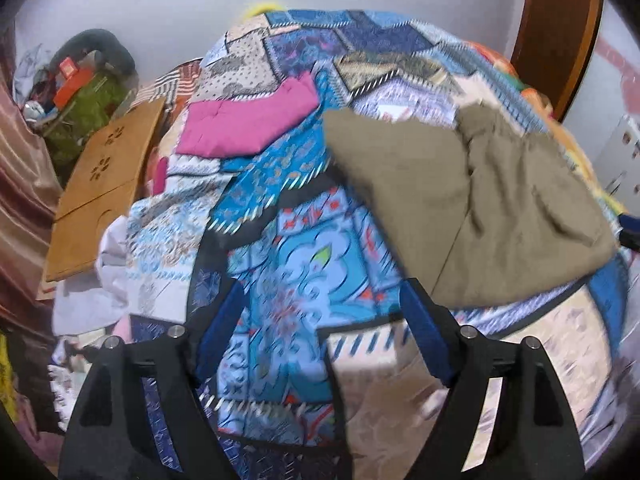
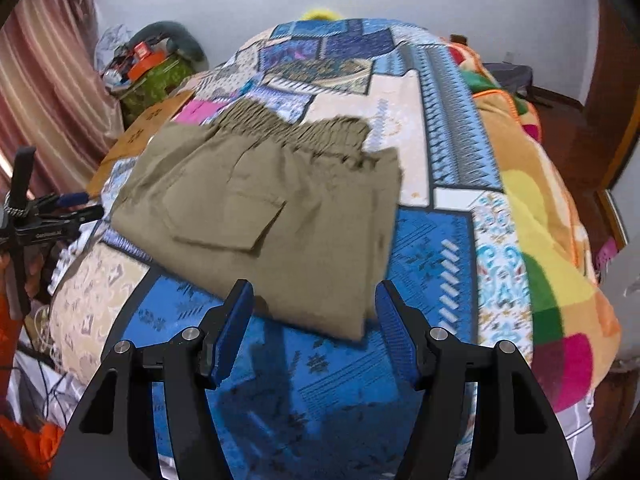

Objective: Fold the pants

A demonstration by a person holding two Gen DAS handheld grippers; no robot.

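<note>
Right wrist view: your right gripper (image 2: 314, 328) is released, jaws apart and empty, just short of the folded olive pants (image 2: 272, 216) lying flat on the patchwork quilt (image 2: 432, 256). Your left gripper (image 1: 324, 336) is released too, beside the pants.

The only lettering in view is small pale print along the black body of the left gripper (image 2: 86, 200), seen at the left edge of the right wrist view; it is too small and blurred to read for sure. An orange box (image 2: 144, 56) on the cluttered heap by the wall carries a white patch that could be a label, but nothing on it can be made out
</note>
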